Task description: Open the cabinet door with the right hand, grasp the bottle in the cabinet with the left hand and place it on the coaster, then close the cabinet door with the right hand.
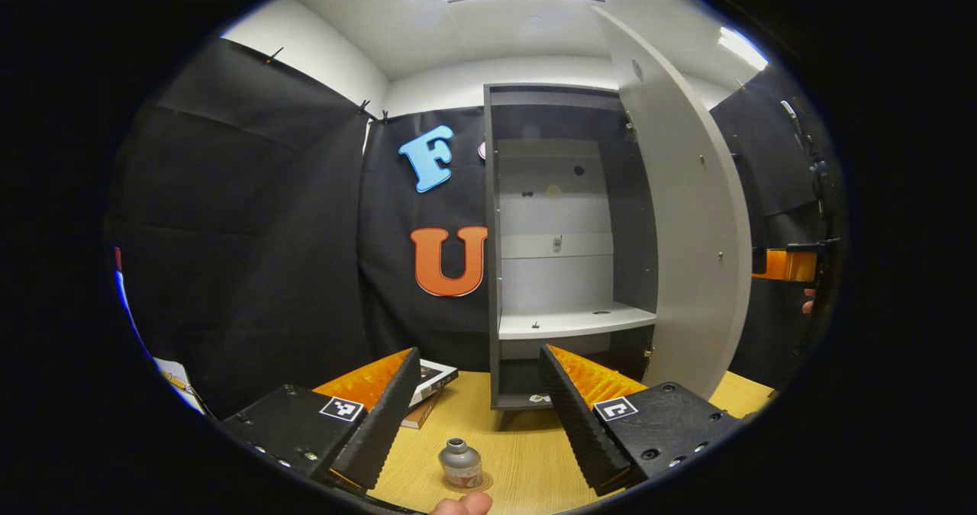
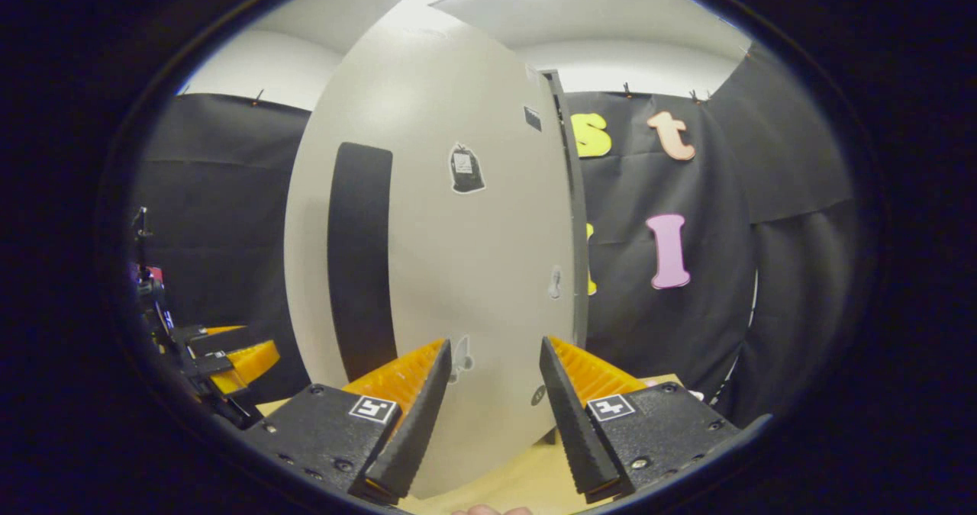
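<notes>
One bottle (image 1: pixel 460 463), door (image 2: pixel 450 271) open.

Surfaces: matt laminate, pale wood grain.
Cabinet door (image 1: pixel 687 217) smooth matt grey board; counter (image 1: pixel 519 446) light wood-grain finish; bottle (image 1: pixel 460 463) dull metallic grey; booth wall (image 1: pixel 252 233) creased black cloth.

Light wooden table (image 1: pixel 527 454) carries the open cabinet (image 1: pixel 569 233) at the back. Small bottle (image 1: pixel 459 463) stands on a coaster (image 1: pixel 481 483) near the front edge. A book (image 1: pixel 429 389) lies flat left of the cabinet.
</notes>
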The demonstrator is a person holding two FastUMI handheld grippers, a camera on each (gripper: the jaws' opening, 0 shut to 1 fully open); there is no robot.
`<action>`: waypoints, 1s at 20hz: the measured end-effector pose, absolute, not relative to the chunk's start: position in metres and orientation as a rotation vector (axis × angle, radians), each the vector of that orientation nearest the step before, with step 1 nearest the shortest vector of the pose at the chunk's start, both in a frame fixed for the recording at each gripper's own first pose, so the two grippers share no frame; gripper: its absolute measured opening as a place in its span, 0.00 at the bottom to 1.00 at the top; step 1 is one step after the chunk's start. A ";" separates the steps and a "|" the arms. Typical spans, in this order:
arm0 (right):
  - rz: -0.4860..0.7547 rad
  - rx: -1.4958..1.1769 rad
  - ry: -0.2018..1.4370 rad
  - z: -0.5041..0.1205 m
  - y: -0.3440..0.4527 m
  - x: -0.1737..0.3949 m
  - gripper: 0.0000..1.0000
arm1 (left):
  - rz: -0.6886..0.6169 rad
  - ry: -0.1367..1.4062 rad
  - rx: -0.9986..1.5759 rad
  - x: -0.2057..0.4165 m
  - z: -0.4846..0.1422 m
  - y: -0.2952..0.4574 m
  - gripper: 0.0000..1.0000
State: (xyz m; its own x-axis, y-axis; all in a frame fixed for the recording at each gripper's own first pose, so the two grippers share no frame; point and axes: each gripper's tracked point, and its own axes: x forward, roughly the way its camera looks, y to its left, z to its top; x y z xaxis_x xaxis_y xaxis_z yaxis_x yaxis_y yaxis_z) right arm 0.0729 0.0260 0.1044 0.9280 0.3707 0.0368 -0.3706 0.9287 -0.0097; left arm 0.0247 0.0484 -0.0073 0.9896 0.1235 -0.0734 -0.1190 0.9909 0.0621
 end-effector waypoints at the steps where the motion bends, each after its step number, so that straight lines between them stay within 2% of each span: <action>1: 0.399 -0.004 -0.038 0.104 0.033 0.075 0.77 | 0.132 0.079 0.054 0.024 -0.008 0.054 0.94; 13: 0.584 0.019 -0.053 0.110 0.115 0.093 0.77 | 0.203 0.097 0.059 0.030 -0.020 0.093 0.94; 18: 0.595 -0.021 -0.064 0.105 0.121 0.090 0.76 | 0.210 0.089 0.056 0.027 -0.020 0.094 0.94; 20: 0.580 -0.035 -0.059 0.100 0.118 0.088 0.78 | 0.209 0.086 0.059 0.023 -0.020 0.094 0.94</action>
